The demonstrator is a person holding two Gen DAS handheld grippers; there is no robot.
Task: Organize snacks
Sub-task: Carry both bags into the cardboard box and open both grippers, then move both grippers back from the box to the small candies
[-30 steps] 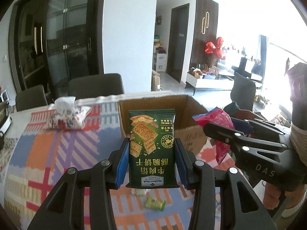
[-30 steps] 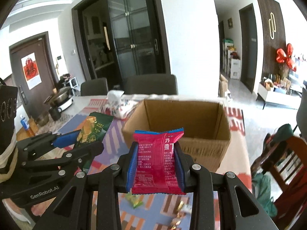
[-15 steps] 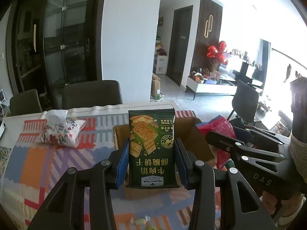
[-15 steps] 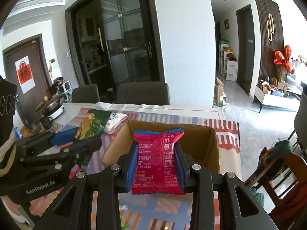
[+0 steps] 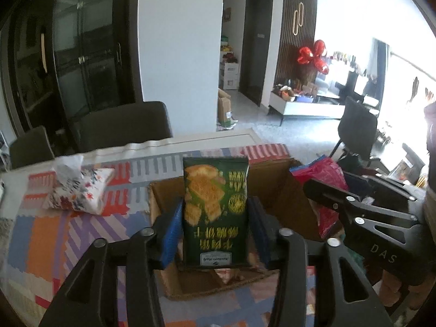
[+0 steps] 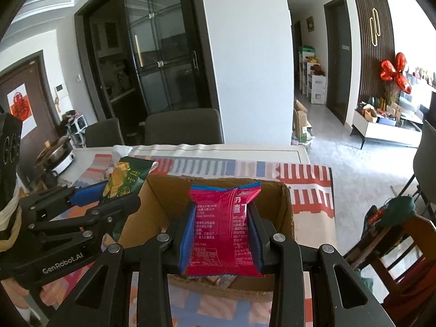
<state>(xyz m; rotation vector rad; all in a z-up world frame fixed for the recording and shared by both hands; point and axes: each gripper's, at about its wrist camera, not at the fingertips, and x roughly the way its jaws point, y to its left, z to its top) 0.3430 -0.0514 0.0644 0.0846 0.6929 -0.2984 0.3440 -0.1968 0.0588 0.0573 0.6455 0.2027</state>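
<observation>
Both grippers hang over an open cardboard box [image 5: 272, 179] on the patterned tablecloth. Between the blue pads of my left gripper [image 5: 215, 207] stands a green biscuit packet [image 5: 215, 212]. The jaws are opening and a thin gap shows on each side of the packet, which is blurred. My right gripper [image 6: 222, 209] is shut on a red snack packet [image 6: 220, 234], held upright above the box [image 6: 169, 190]. Each gripper appears in the other's view: the left gripper [image 6: 109, 196] with the green packet [image 6: 122, 179], and the red packet [image 5: 324, 174] at the right.
A floral tissue pack [image 5: 79, 190] lies on the tablecloth [image 5: 54, 231] left of the box. Dark chairs [image 5: 122, 125] stand behind the table. A metal pot [image 6: 57, 155] sits at the far left, and a wooden chair [image 6: 395, 245] stands right of the table.
Both grippers have moved forward until they are over the box. The left jaws have widened and no longer squeeze the green packet. The right grip on the red packet is unchanged.
</observation>
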